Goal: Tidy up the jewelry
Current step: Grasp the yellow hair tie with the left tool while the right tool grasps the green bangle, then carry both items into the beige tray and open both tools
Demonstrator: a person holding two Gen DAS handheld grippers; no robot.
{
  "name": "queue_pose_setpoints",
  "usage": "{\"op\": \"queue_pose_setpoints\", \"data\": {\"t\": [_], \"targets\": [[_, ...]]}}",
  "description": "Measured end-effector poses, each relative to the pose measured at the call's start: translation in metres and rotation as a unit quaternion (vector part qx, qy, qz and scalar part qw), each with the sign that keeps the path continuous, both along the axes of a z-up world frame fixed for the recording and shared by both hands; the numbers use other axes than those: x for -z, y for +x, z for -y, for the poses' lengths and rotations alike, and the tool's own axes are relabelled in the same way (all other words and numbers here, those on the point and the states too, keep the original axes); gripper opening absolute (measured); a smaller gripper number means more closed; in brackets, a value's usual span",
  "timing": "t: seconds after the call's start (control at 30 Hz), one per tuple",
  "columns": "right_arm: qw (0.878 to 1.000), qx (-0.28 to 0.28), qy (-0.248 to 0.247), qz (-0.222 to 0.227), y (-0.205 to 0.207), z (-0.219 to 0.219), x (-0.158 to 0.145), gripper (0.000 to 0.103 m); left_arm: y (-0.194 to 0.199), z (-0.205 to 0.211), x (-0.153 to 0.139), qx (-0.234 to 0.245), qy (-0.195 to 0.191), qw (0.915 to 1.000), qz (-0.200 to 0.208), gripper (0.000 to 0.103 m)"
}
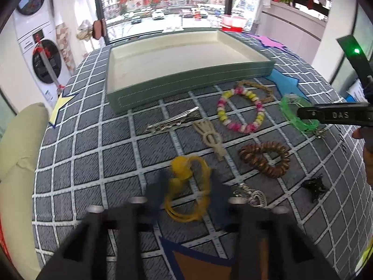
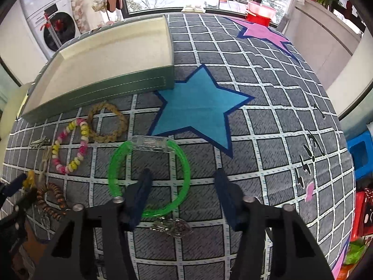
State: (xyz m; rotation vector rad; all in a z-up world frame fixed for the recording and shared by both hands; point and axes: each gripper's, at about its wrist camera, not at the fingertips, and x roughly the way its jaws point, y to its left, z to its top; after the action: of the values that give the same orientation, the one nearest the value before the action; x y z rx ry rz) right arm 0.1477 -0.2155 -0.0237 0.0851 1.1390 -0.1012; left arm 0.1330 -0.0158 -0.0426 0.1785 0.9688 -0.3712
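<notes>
A green tray (image 1: 186, 79) with a cream inside stands at the back of the table; it also shows in the right wrist view (image 2: 105, 88). My left gripper (image 1: 186, 191) is open, its fingers on either side of a yellow hair tie (image 1: 186, 186). My right gripper (image 2: 184, 186) is open over a green bangle (image 2: 149, 177), with its left finger (image 2: 139, 193) inside the ring. The bangle (image 1: 298, 114) and right gripper also show in the left wrist view.
On the checked cloth lie a pink-yellow bead bracelet (image 1: 240, 109), a braided tan bracelet (image 1: 258, 88), a silver hair clip (image 1: 172, 119), a beige clip (image 1: 209, 137), a brown coil tie (image 1: 265, 158), a black claw clip (image 1: 314, 189) and silver charms (image 1: 251, 196) (image 2: 172, 226).
</notes>
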Motion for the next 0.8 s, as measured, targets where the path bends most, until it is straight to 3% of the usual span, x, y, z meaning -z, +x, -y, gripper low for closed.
{"op": "queue_pose_setpoints", "data": {"t": [0.1, 0.13, 0.3, 0.53, 0.8], "targets": [[1.000, 0.000, 0.003, 0.000, -0.001, 0.000, -0.003, 0.013, 0.000, -0.001, 0.000, 0.004, -0.008, 1.0000, -0.002, 0.030], [1.000, 0.002, 0.006, 0.001, 0.000, -0.002, -0.003, 0.009, 0.000, -0.003, -0.001, 0.002, -0.015, 0.9999, -0.005, 0.030], [0.999, 0.011, 0.041, 0.016, -0.007, 0.006, -0.009, 0.008, 0.000, -0.018, -0.008, -0.018, -0.048, 0.9985, -0.017, 0.030], [0.997, -0.002, 0.068, 0.045, -0.011, 0.007, -0.044, 0.008, 0.002, -0.028, -0.040, -0.025, -0.062, 0.9977, 0.008, 0.030], [0.993, -0.016, 0.095, 0.072, 0.029, 0.003, -0.086, 0.008, 0.037, -0.029, -0.090, -0.042, -0.075, 0.9953, 0.044, 0.030]]}}
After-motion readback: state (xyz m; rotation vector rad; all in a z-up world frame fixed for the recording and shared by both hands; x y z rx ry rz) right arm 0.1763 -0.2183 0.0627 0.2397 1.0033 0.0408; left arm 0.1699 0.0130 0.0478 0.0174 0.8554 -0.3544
